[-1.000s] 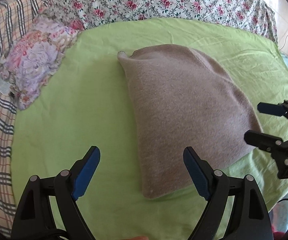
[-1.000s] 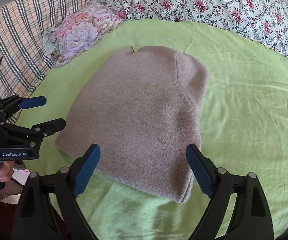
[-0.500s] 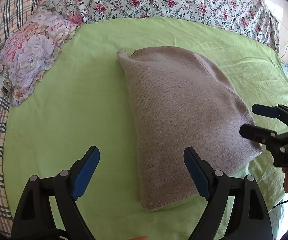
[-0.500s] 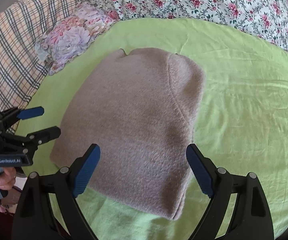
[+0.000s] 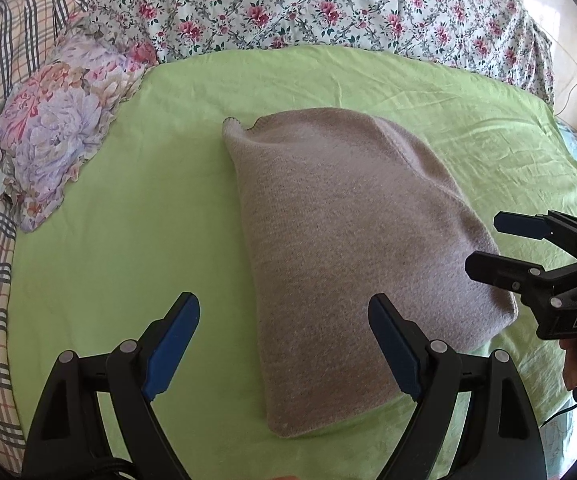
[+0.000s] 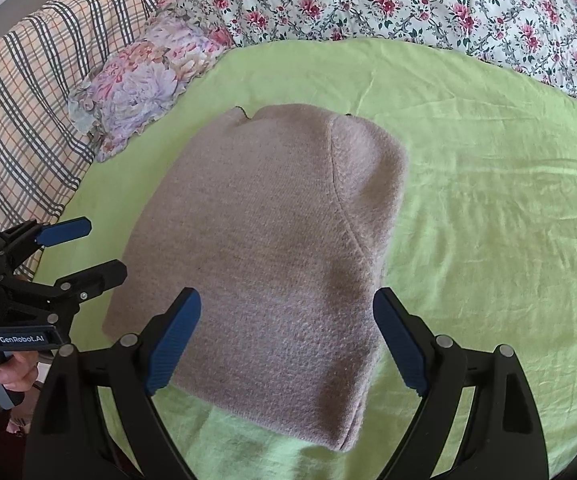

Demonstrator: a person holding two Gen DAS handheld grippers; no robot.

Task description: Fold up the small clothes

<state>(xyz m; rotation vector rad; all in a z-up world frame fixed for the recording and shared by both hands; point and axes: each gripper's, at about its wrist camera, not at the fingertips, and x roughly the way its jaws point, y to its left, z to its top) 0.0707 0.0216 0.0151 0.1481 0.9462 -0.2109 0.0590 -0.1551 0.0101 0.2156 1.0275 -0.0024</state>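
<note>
Lying in the middle of the frame on the green sheet [image 5: 168, 168], the folded fuzzy grey-brown knit cloth [image 5: 352, 248] is resting while the left gripper [image 5: 284, 344] and right gripper [image 6: 288, 340] are hanging wide apart, holding nothing

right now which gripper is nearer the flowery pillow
Left. The left gripper hangs over the green sheet on the flowery pillow's side of the folded garment; the right gripper is above the garment.

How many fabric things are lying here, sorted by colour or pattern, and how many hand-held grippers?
Grey-brown knitted garment: 1
Green sheet: 1
Rose-print quilt: 1
Plaid blanket: 1
Purple floral pillow: 1
Hand-held grippers, left and right: 2
Total: 7
</note>
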